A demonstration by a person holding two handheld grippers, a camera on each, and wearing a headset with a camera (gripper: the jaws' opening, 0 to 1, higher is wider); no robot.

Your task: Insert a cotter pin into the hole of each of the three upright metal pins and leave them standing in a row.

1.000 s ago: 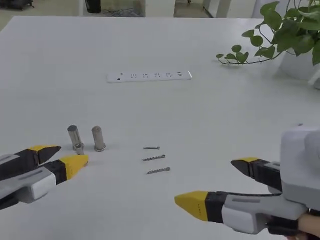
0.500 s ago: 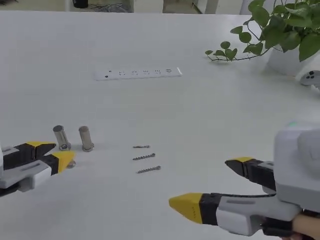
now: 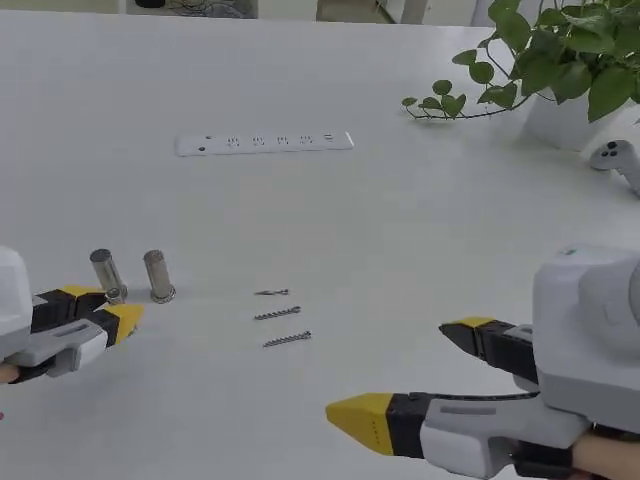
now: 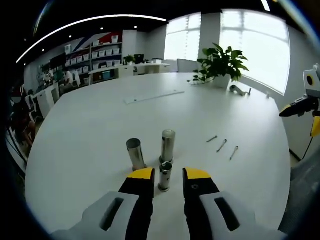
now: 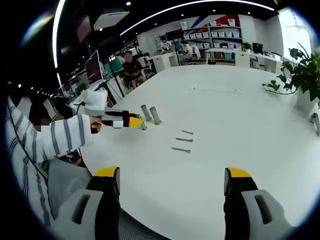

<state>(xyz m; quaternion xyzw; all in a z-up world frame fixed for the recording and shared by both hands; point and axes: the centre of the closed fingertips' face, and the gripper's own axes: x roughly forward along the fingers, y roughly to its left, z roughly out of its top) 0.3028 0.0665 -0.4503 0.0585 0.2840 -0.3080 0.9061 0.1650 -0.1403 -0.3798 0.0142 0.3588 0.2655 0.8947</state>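
Observation:
Two tall metal pins (image 3: pixel 105 272) (image 3: pixel 158 276) stand upright at the left of the white table (image 3: pixel 400 230). A shorter third pin (image 4: pixel 165 175) stands just in front of them, between the jaws of my left gripper (image 4: pixel 170 174); a narrow gap shows on each side of it. In the head view that gripper (image 3: pixel 105 305) comes in from the left edge. Three cotter pins (image 3: pixel 271 292) (image 3: pixel 277 314) (image 3: pixel 286 339) lie in a column to the right of the pins. My right gripper (image 3: pixel 410 375) hovers wide open near the front edge, holding nothing.
A white power strip (image 3: pixel 265 143) lies further back on the table. A potted plant (image 3: pixel 560 60) and a small white controller (image 3: pixel 615 155) sit at the far right. People sit at desks (image 5: pixel 131 67) beyond the table.
The head camera has swung right, so everything sits further left in the picture. My left gripper stays at the short pin. The right gripper keeps its wide stance.

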